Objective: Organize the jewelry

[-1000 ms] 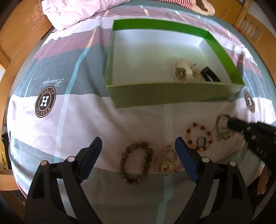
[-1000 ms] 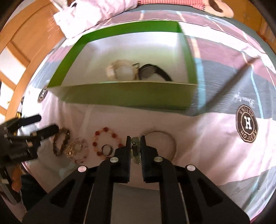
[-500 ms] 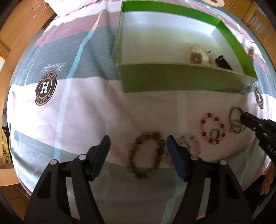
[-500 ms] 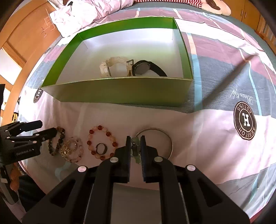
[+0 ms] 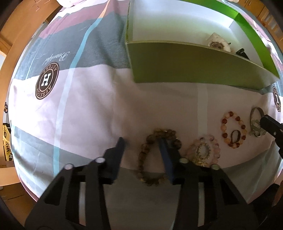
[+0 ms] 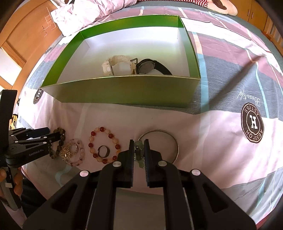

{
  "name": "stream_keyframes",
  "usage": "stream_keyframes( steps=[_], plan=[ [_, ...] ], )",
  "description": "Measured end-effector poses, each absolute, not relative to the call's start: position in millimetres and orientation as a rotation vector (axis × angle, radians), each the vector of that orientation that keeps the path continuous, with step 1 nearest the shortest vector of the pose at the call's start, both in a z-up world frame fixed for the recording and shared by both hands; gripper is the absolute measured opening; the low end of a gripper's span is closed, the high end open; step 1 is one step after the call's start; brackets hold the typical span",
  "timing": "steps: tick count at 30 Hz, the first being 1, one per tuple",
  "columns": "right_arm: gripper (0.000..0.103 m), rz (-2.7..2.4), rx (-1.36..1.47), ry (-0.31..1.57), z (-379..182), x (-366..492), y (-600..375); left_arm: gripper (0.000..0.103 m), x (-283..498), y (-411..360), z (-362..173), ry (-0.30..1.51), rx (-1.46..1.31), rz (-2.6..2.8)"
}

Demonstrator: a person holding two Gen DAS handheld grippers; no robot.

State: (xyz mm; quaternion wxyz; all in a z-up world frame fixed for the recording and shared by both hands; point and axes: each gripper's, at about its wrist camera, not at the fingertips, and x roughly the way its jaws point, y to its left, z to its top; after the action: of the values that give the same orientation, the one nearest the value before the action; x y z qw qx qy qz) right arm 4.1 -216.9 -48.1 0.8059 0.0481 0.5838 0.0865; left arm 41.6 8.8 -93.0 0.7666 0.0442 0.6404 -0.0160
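A dark brown bead bracelet (image 5: pixel 142 154) lies on the bedspread under my left gripper (image 5: pixel 141 143), which points straight down. Its jaws are closing: one finger stands outside the ring, the other inside it, with the ring's left side between them and no pad pressing. My right gripper (image 6: pixel 138 142) is shut on the greenish charm (image 6: pixel 138 150) of a silver bangle (image 6: pixel 156 130) that lies flat on the cloth. Between the two lie a pink bead bracelet with a gold piece (image 6: pixel 78 141) and a red and orange bead bracelet (image 6: pixel 102 129) around a dark ring (image 6: pixel 103 151).
The green box (image 6: pixel 123 90) stands open behind the row, with a white watch (image 6: pixel 113 65) and a black watch (image 6: pixel 150 67) inside. A rumpled pink quilt (image 6: pixel 84 14) lies beyond it. Wooden furniture borders the bed. The bed's front edge runs just below the jewellery.
My left gripper has come down over the brown bracelet and its jaws have narrowed from wide open, one finger now inside the ring. The right gripper and bangle have not moved.
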Motion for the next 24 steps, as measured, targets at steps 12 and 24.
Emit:
stream_keyframes(
  steps=[12, 24],
  plan=[
    [0.010, 0.186, 0.099, 1.250, -49.4, 4.5, -216.1, 0.011, 34.1, -20.1, -73.3, 1.337, 0.100, -0.085],
    [0.010, 0.187, 0.093, 1.251, -51.3, 5.2, -213.7, 0.011, 24.1, -28.6, -31.6, 1.169, 0.095, -0.171]
  ],
)
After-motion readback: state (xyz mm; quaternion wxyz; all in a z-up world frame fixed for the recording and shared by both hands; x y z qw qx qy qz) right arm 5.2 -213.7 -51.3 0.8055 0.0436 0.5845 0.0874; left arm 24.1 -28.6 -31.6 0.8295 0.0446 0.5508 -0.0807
